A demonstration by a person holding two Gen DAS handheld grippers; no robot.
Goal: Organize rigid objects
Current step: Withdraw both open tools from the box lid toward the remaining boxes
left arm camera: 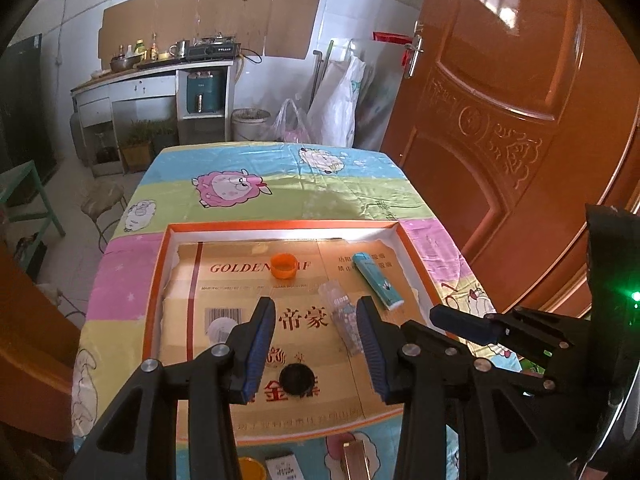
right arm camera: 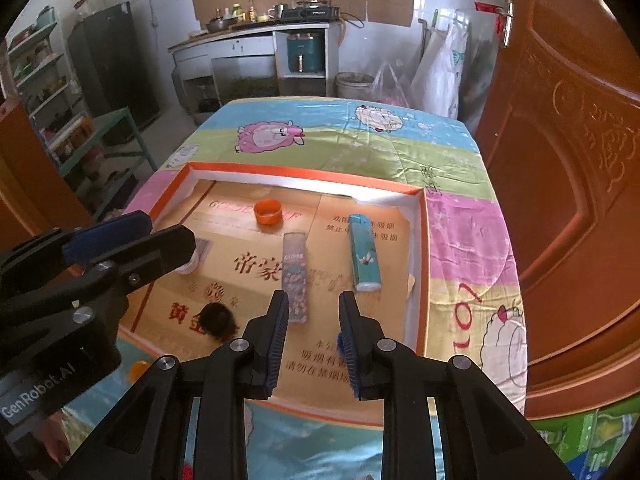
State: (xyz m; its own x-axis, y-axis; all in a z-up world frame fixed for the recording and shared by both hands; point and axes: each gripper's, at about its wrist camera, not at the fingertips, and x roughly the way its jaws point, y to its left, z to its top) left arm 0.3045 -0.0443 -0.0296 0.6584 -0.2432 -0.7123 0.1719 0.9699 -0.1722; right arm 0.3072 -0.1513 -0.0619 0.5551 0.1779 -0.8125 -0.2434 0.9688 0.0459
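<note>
Both grippers, left (left arm camera: 316,344) and right (right arm camera: 313,340), hung spread and empty above the orange-rimmed tray's (left arm camera: 158,280) near edge.

The bench (left arm camera: 280,196), draped in a sheep-print cloth (right arm camera: 460,216), carries a shallow orange-rimmed tray (left arm camera: 158,288), with a yellow lid (left arm camera: 251,469), a small white box (left arm camera: 284,468) and a tan block (left arm camera: 355,460) lying just in front of that tray.
</note>
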